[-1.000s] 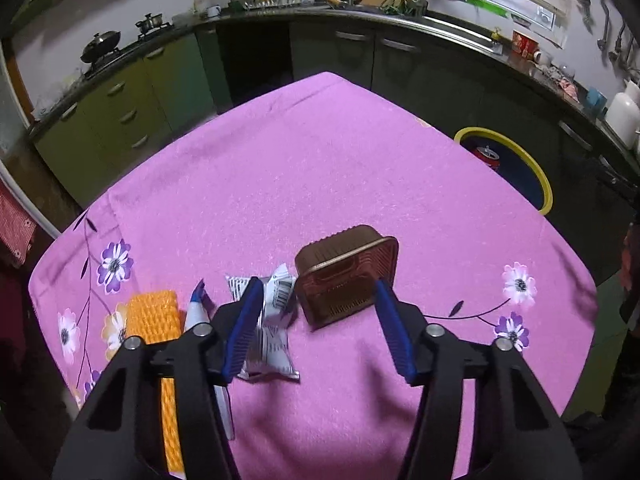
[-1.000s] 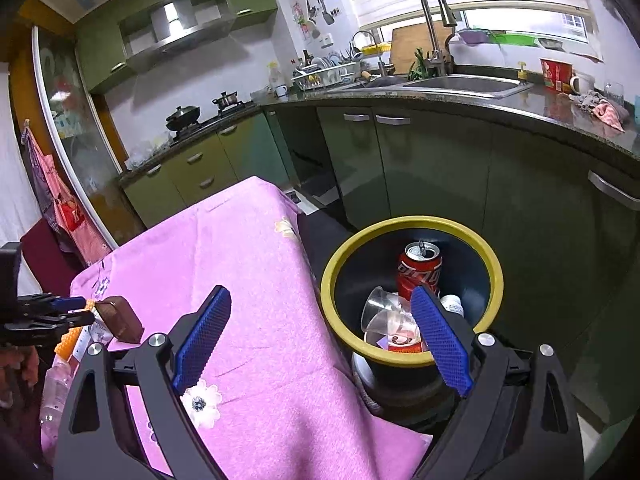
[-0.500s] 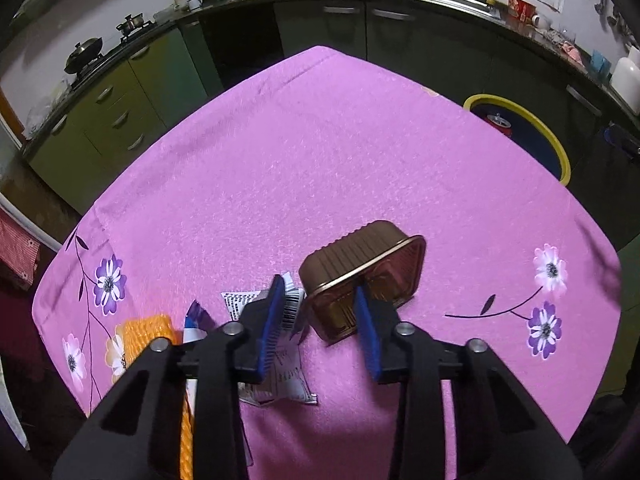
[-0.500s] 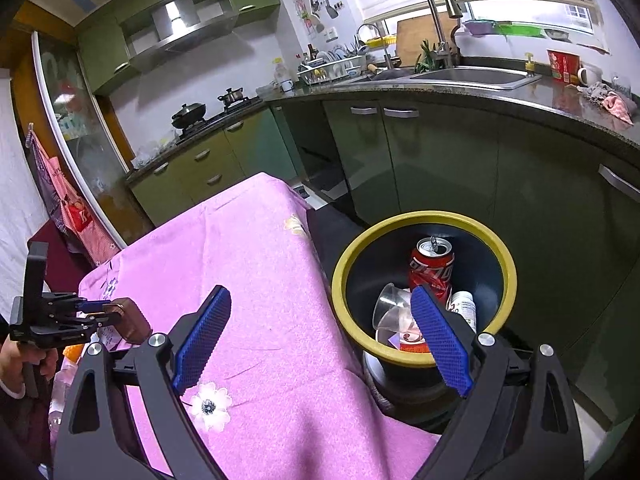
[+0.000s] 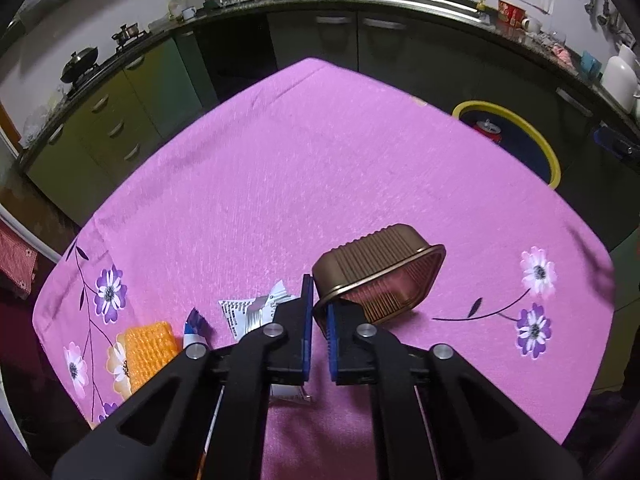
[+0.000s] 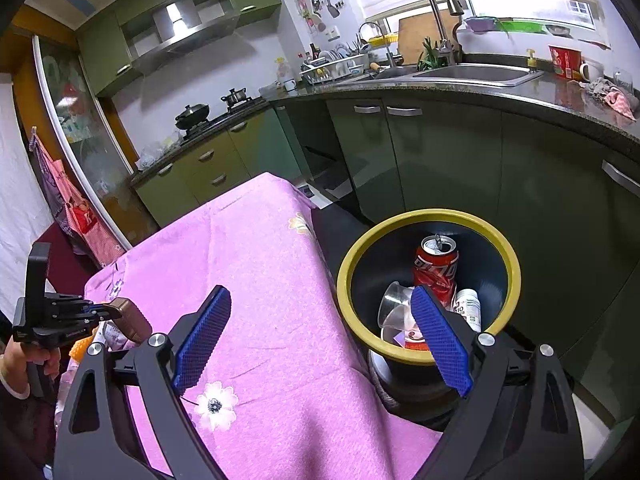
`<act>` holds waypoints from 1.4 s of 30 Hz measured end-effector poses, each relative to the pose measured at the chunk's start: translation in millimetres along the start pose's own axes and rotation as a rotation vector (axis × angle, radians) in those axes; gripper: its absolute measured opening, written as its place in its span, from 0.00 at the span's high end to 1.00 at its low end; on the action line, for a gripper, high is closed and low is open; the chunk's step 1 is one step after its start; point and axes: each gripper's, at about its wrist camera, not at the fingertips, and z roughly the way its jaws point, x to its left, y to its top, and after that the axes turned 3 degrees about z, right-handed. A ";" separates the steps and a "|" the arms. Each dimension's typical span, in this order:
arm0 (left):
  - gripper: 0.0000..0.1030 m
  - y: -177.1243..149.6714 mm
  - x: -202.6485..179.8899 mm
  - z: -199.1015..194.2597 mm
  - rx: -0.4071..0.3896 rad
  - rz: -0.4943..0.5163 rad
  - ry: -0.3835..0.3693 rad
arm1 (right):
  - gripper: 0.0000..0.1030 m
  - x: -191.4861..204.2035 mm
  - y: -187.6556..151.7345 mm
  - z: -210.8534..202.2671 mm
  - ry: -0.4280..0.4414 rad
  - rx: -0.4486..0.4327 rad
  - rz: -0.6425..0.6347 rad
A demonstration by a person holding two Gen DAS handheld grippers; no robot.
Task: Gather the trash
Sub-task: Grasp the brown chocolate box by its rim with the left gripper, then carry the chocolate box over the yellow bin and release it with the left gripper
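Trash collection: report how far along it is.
Done: the yellow-rimmed bin holds a red can, a clear cup and a white bottle. In hand: the left gripper is shut on the brown tray; the right gripper is open, empty. Left on the table: a white wrapper, an orange net, a blue-white tube.

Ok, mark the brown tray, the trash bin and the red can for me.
brown tray (image 5: 376, 256): left wrist view, on its ribbed side wall.
trash bin (image 6: 424, 216): right wrist view, on the far yellow rim.
red can (image 6: 436, 270): right wrist view, on its printed side.
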 end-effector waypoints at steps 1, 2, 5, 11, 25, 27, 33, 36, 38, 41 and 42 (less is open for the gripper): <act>0.94 0.7 -1.1 -3.3 -0.006 0.003 0.001 | 0.12 -0.2 0.0 -1.8 0.001 -0.004 0.001; 0.94 2.7 -3.4 -8.8 -0.017 0.008 -0.001 | 0.12 -0.5 0.4 -4.2 -0.001 -0.008 0.001; 0.94 11.2 -10.5 -20.0 -0.033 0.020 -0.021 | 0.12 -3.3 2.4 -13.6 -0.017 -0.027 -0.004; 0.94 52.1 -48.0 -39.7 -0.075 0.094 -0.100 | 0.12 -16.4 6.5 -35.8 -0.098 -0.077 -0.010; 0.94 184.7 -202.9 36.1 -0.042 0.327 -0.281 | 0.12 -85.2 9.0 -82.5 -0.184 -0.141 0.045; 0.94 201.4 -229.0 58.0 -0.033 0.365 -0.286 | 0.12 -98.5 6.3 -86.3 -0.188 -0.132 0.062; 0.92 228.1 -275.2 120.5 0.033 0.378 -0.289 | 0.12 -130.6 -4.9 -84.0 -0.197 -0.094 0.120; 0.63 228.2 -277.7 132.7 0.058 0.348 -0.290 | 0.12 -139.1 -7.2 -81.4 -0.194 -0.082 0.139; 0.56 228.1 -272.4 128.1 0.041 0.326 -0.292 | 0.12 -140.2 -6.2 -78.8 -0.194 -0.081 0.138; 0.52 228.4 -256.5 109.2 0.016 0.294 -0.304 | 0.12 -141.4 -4.8 -76.2 -0.190 -0.073 0.135; 0.50 228.0 -247.7 99.8 0.006 0.273 -0.317 | 0.12 -140.7 -5.1 -75.2 -0.187 -0.071 0.133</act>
